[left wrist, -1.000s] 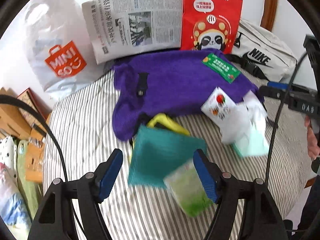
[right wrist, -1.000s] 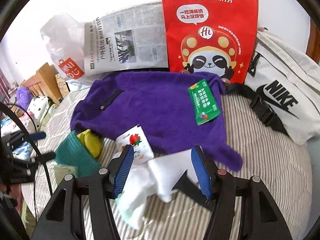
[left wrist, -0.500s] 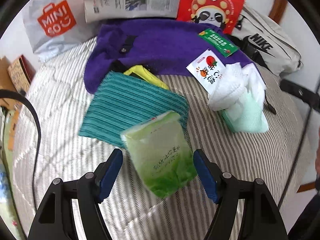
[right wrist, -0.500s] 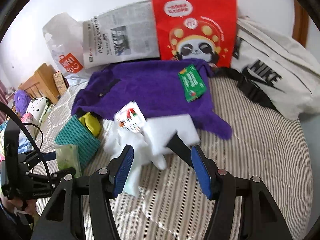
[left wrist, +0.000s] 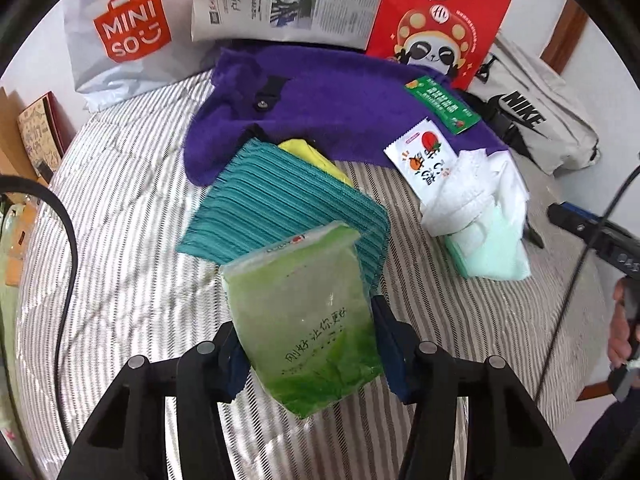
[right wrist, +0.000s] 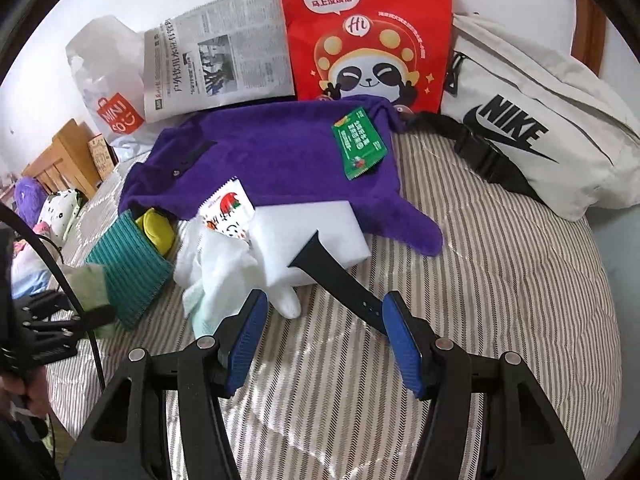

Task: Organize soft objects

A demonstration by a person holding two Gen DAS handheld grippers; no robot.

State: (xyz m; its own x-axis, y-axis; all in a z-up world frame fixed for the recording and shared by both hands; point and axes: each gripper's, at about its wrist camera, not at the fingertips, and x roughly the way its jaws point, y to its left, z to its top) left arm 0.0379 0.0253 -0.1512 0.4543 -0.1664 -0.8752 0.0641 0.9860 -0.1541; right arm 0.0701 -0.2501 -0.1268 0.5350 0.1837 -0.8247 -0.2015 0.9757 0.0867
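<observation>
My left claw [left wrist: 306,344] has just clamped the green tissue pack [left wrist: 306,322] beside the teal cloth [left wrist: 288,216], ready to sort; right claw [right wrist: 324,340] gapes empty.

Left claw [left wrist: 310,344] clamped (jaws narrow); right claw [right wrist: 322,338] spread wide.

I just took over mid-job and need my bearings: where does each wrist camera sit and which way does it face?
Left wrist: on the left gripper, looking along its fingers across the striped bed toward the wall; it is shut on the green plastic tissue pack; the person's other hand shows at the right edge.
Right wrist: on the right gripper, open above the bedcover, facing the same wall.
Shared: fuzzy purple garment, teal ribbed cloth, red panda paper bag.
</observation>
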